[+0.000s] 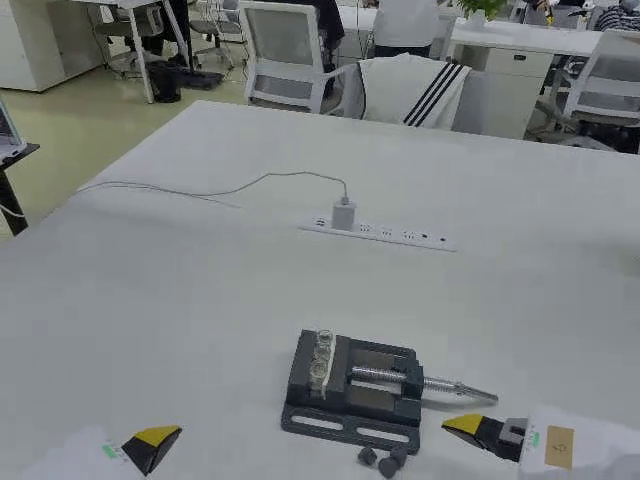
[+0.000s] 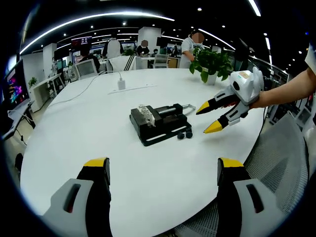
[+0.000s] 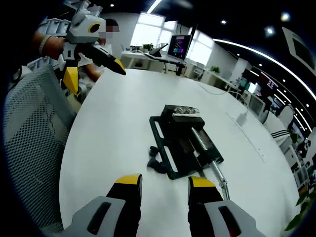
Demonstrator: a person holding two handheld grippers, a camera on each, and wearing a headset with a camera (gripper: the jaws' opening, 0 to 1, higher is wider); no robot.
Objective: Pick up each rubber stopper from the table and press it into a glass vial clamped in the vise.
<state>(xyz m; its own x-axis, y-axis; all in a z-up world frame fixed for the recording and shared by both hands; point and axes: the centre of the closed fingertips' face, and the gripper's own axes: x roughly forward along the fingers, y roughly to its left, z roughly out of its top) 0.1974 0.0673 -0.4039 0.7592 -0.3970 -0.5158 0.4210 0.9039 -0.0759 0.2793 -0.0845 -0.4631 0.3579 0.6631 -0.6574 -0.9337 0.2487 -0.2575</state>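
Yellow-tipped jaws frame the bench in both gripper views: our left gripper (image 2: 163,163) has its jaws spread wide and empty, and our right gripper (image 3: 164,180) has its jaws parted more narrowly, also holding nothing. We judge both are held back and open, ready for a first pick, with the right one nearer the work.

We see the rubber stoppers (image 1: 388,465), small, dark and stubby, about three in a loose cluster, lying on the white table (image 1: 200,300) just beside the near edge of the vise (image 1: 365,400). That spot, we think, keeps each carry short. None sits in a vial yet.

We see the clear glass vials (image 1: 322,355) standing upright in a row at one end of the black vise, mouths up, apparently clamped so a downward press will not tip them. Well beyond lies a white power strip (image 1: 385,232) with a charger (image 1: 343,215) plugged in.
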